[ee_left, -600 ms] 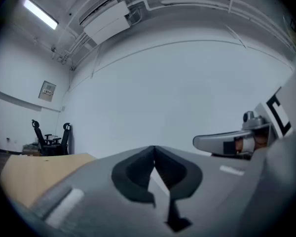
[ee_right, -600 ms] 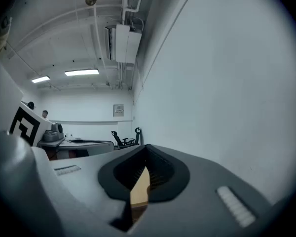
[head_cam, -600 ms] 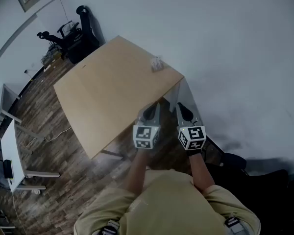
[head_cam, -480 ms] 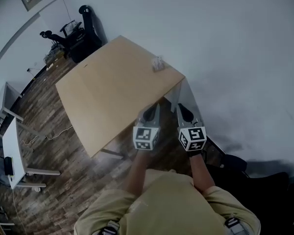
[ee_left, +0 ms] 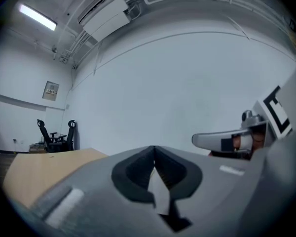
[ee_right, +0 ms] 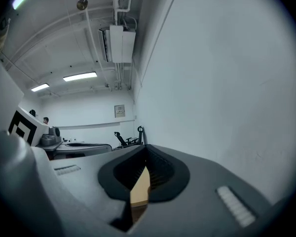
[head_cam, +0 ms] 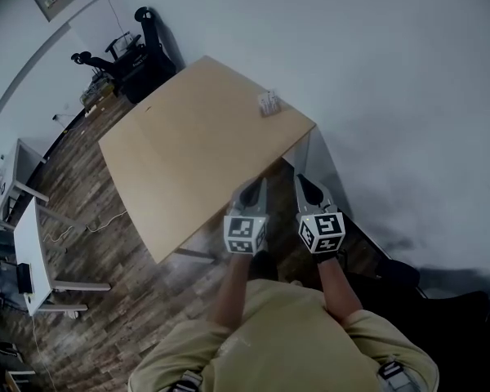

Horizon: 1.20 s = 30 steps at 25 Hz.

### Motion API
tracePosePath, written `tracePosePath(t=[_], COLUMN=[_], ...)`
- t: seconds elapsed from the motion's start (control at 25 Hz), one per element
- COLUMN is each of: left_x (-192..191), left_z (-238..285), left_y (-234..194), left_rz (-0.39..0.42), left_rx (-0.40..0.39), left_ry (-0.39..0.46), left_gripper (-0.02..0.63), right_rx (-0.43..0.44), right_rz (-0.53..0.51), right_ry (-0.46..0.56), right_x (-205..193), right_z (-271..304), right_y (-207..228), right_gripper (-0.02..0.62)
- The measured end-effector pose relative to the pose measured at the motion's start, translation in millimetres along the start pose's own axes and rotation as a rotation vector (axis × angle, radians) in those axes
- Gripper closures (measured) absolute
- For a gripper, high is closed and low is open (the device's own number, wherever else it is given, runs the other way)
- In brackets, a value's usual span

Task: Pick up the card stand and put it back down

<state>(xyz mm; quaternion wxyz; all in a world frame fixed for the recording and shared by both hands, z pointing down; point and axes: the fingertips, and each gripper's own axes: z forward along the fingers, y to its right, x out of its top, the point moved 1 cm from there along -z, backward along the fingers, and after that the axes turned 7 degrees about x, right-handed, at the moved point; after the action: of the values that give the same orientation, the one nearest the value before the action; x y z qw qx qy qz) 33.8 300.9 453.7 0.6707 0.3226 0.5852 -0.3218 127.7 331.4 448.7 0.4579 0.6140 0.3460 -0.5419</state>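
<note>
The card stand is a small pale object near the far right corner of the light wooden table. Both grippers hang side by side off the table's near corner, far short of the stand. My left gripper is shut with nothing in it, and in the left gripper view its dark pads meet at the tip. My right gripper is also shut and empty. Its pads meet at the tip in the right gripper view, with table wood showing through a slit lower down. Neither gripper view shows the stand.
Black office chairs stand beyond the table's far left corner. A white desk is at the left over dark wood flooring. A plain white wall runs along the table's right side.
The head view has shifted a little, so the table and card stand sit slightly further right and lower in the picture. Both grippers stay shut, side by side.
</note>
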Motion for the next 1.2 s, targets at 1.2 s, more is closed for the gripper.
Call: tracePosePath(t=[1.2], left_x=[-63], left_z=[266], left_y=[-208], left_rz=[-0.033], left_rx=[-0.187], left_ry=[-0.107], left_gripper=[0.603], right_rx=[-0.089], right_rz=[-0.017], right_ry=[-0.18], right_x=[-50], right_z=[301], right_y=[109], right_gripper=[0.592])
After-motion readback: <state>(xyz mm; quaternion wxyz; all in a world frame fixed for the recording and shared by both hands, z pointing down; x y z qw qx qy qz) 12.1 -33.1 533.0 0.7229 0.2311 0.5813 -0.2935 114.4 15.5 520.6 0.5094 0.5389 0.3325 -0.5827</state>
